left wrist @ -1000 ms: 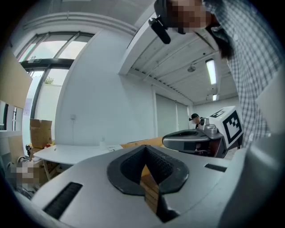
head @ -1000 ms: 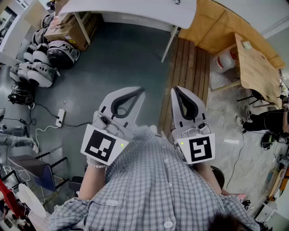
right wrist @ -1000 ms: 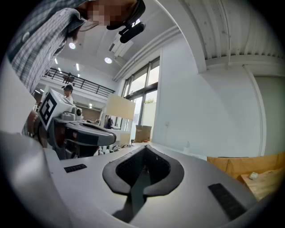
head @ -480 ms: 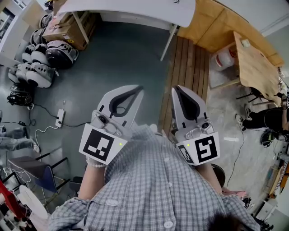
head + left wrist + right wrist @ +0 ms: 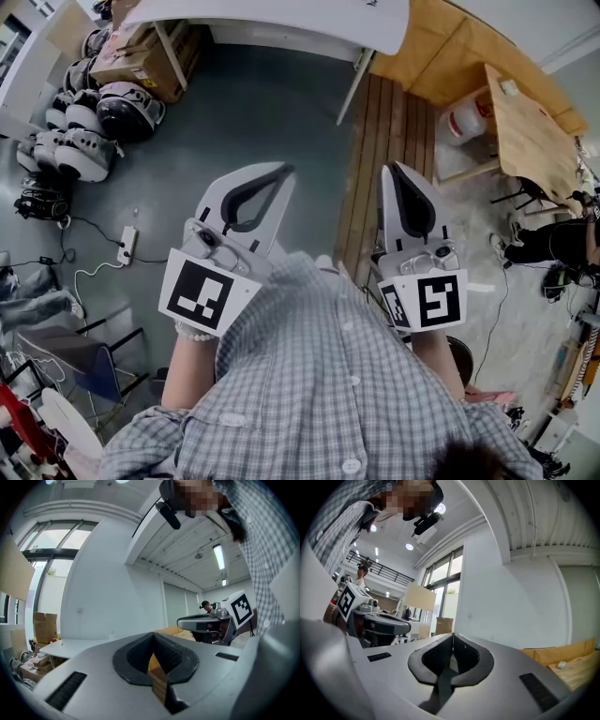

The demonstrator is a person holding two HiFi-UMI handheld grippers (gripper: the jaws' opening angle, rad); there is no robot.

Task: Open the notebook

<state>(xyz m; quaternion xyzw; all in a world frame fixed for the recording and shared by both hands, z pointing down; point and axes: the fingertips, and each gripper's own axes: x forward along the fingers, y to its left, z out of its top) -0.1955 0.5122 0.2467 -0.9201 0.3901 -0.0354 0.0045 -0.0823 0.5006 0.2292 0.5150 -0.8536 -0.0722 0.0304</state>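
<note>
**Head view.** The left gripper (image 5: 283, 172) and the right gripper (image 5: 395, 169) were held side by side, apart from each other, in front of the person's checked shirt (image 5: 319, 375). Both pointed toward the top of the frame, over a grey floor (image 5: 262, 112). A white bench (image 5: 281, 17) ran along the upper edge and a wooden bench (image 5: 525, 122) stood at the upper right. No notebook showed on either bench or on the floor.

**Left gripper view.** The jaws met tip to tip with nothing between them. Only background showed through the gap behind the pads.

**Right gripper view.** The jaws were likewise drawn fully together and empty. The notebook was absent here too, so its place could not be told.

**Handling (judgement).** A notebook is probably light, with a thin, flexible cover that slides easily on a smooth bench. One gripper should likely pin the body near the spine. The other should pinch the cover's free edge, opposite the spine, and lift only the cover.
</note>
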